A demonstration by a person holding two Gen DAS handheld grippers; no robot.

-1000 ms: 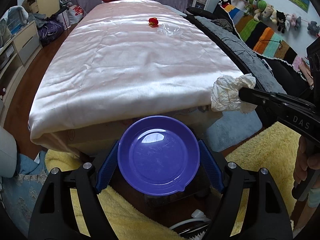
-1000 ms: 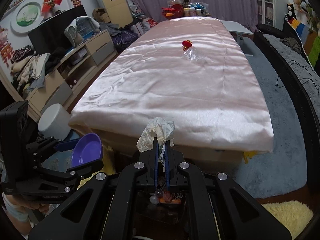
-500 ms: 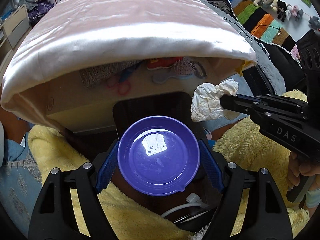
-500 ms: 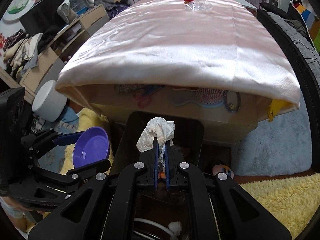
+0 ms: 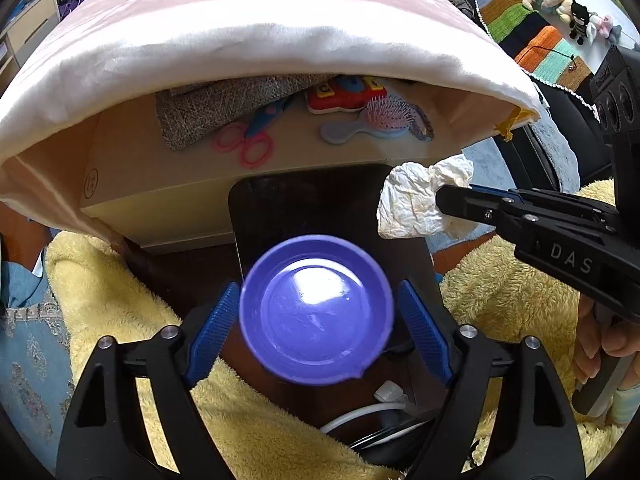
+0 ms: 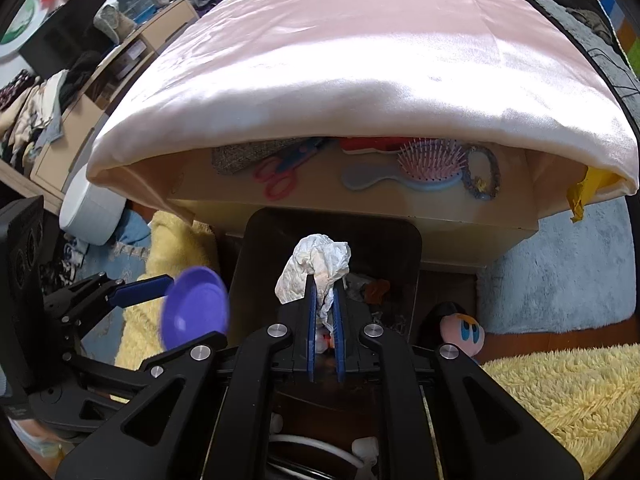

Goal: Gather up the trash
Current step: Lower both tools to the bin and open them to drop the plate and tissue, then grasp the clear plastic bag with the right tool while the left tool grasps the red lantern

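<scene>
My left gripper (image 5: 318, 312) is shut on a purple plastic plate (image 5: 317, 309) and holds it over the near edge of a black trash bin (image 5: 280, 204). My right gripper (image 6: 323, 292) is shut on a crumpled white tissue (image 6: 316, 268) and holds it above the open bin (image 6: 256, 248), which has scraps inside. In the left wrist view the tissue (image 5: 416, 200) hangs at the bin's right rim, held by the right gripper (image 5: 444, 200). The plate also shows in the right wrist view (image 6: 194, 312), left of the bin.
The bin stands on the floor against a table draped in pink cloth (image 6: 360, 60). A shelf under the cloth holds pink scissors (image 5: 244, 144), a hairbrush (image 6: 420, 164) and a red toy (image 5: 344, 94). Yellow fluffy rugs (image 6: 560, 392) lie on both sides. A pink plush (image 6: 462, 330) sits right of the bin.
Both grippers have dropped from tabletop height to below the table edge and moved over the black bin. The plate and the tissue stay held.
</scene>
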